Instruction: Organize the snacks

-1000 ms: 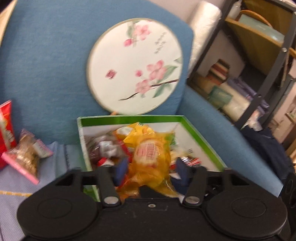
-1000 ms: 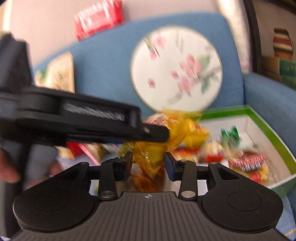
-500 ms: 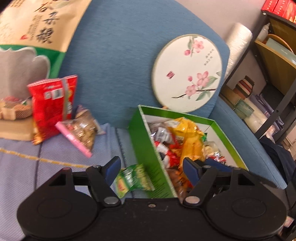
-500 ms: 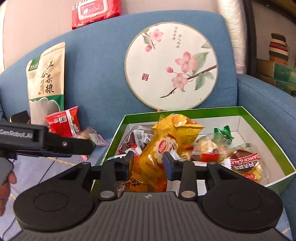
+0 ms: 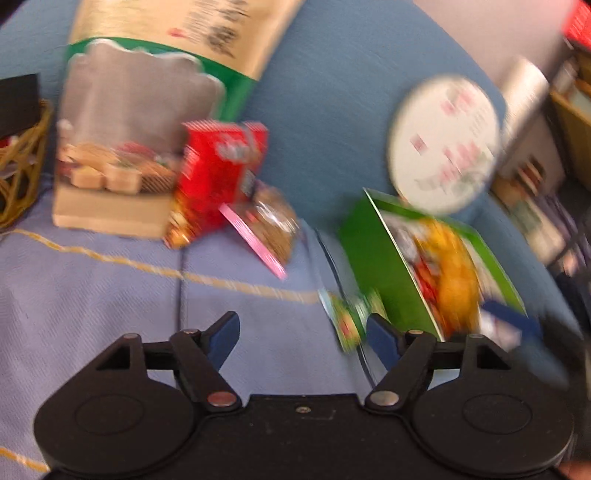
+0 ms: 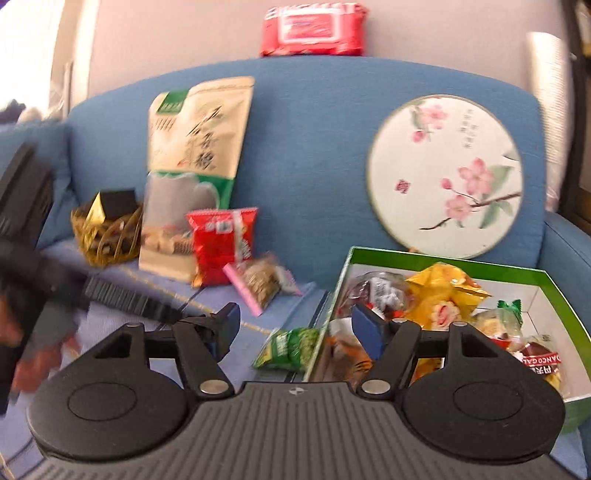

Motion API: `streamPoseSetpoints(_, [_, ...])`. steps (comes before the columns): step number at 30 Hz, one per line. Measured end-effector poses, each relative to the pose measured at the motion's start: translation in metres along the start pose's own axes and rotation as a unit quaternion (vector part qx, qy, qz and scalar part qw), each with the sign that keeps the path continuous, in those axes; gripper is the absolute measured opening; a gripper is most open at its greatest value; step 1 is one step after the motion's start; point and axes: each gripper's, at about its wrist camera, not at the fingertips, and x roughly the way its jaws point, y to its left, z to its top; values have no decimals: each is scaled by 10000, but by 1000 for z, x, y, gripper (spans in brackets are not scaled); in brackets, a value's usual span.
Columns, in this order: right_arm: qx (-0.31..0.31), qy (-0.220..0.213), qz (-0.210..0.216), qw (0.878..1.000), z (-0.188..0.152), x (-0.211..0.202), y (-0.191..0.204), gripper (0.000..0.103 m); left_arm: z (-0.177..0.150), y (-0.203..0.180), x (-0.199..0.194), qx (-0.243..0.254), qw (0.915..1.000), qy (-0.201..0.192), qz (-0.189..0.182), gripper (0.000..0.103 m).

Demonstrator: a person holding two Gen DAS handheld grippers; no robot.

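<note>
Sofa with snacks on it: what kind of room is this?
Probably a living room at home: a blue sofa, a round painted fan leaning on its back, and a cluttered shelf beside it.

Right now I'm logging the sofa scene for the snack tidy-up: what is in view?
box: one, green, seat right, filled with snacks
yellow packet: one, in box
green packet: one, seat, beside box
red packet: one, against grain bag
pink-edged packet: one, seat
grain bag: one, beige, upright
wire basket: one, gold
fan: one, white, floral
wipes: one, red, sofa top
left tongs: open, empty
right tongs: opening, empty
</note>
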Motion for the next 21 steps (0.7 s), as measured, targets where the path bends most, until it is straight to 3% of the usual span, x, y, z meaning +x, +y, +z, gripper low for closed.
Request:
streamPoseSetpoints(6, [57,30,-49,10000,-1,4,2,103,29,2,30,-424,9971,-503,384,103])
streamPoseSetpoints(17, [304,147,-185,9993,-3,14,-7,103,42,5,97,-694,9944,-433,664,103])
streamPoseSetpoints(18, [288,182,-163,9993,-3,16,-6,103,42,3,99,-509,9950,-384,766,88])
streamPoseSetpoints(21, [260,215,-130,9993,-4,16,-5,103,40,1,92,-54,9964,-284,796,81])
